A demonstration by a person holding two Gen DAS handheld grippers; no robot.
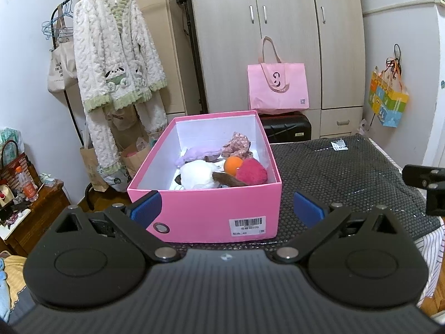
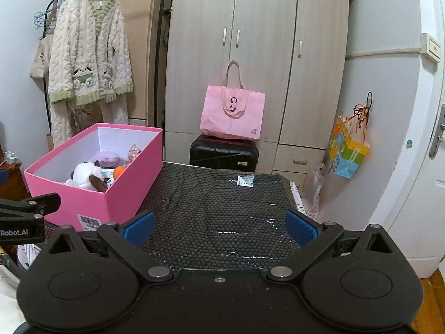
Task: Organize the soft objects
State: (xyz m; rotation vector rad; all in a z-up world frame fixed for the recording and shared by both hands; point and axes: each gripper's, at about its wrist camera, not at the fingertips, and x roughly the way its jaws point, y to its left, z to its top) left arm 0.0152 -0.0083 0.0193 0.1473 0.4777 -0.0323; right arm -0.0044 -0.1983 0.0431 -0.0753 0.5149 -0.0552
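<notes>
A pink box (image 1: 205, 208) stands open on a black bubble-wrap mat (image 1: 347, 172). Inside lie soft toys: a white plush (image 1: 197, 176), an orange ball (image 1: 233, 164), a red fuzzy ball (image 1: 253, 173), a purple plush (image 1: 198, 153) and a floral fabric piece (image 1: 237, 146). My left gripper (image 1: 226, 208) is open and empty, just in front of the box's near wall. My right gripper (image 2: 221, 226) is open and empty over the mat (image 2: 222, 214), to the right of the box (image 2: 111, 194). The white plush (image 2: 87, 176) and orange ball (image 2: 120, 170) also show there.
A wardrobe (image 2: 250, 41) stands behind, with a pink tote bag (image 2: 232, 115) on a black suitcase (image 2: 224, 153). A fluffy robe (image 1: 114, 61) hangs on a rack at left. A colourful bag (image 2: 349, 150) hangs on the right wall. A cluttered wooden stand (image 1: 25, 203) is at far left.
</notes>
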